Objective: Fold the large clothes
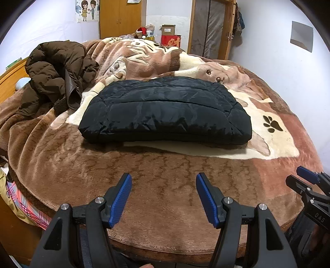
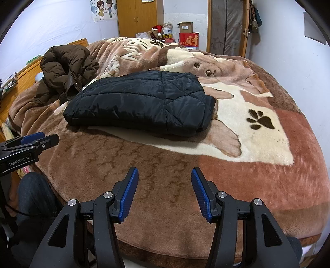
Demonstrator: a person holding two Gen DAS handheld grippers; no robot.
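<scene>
A black quilted jacket (image 1: 165,111) (image 2: 140,105) lies folded into a flat rectangle in the middle of the bed. A brown puffer coat (image 1: 55,76) (image 2: 66,70) is heaped loosely at the bed's left side behind it. My left gripper (image 1: 164,181) hovers over the brown blanket near the bed's front edge, well short of the black jacket, open with nothing between its blue pads. My right gripper (image 2: 164,175) hangs beside it, likewise open and empty. Each gripper shows at the edge of the other's view.
A brown and cream plush blanket (image 1: 165,175) (image 2: 247,134) with a paw print covers the bed. A wooden headboard (image 2: 26,70) runs along the left. Boxes (image 2: 188,37), a wardrobe (image 2: 137,17) and a door (image 2: 226,26) stand beyond the bed. A person's knee (image 2: 35,193) is at lower left.
</scene>
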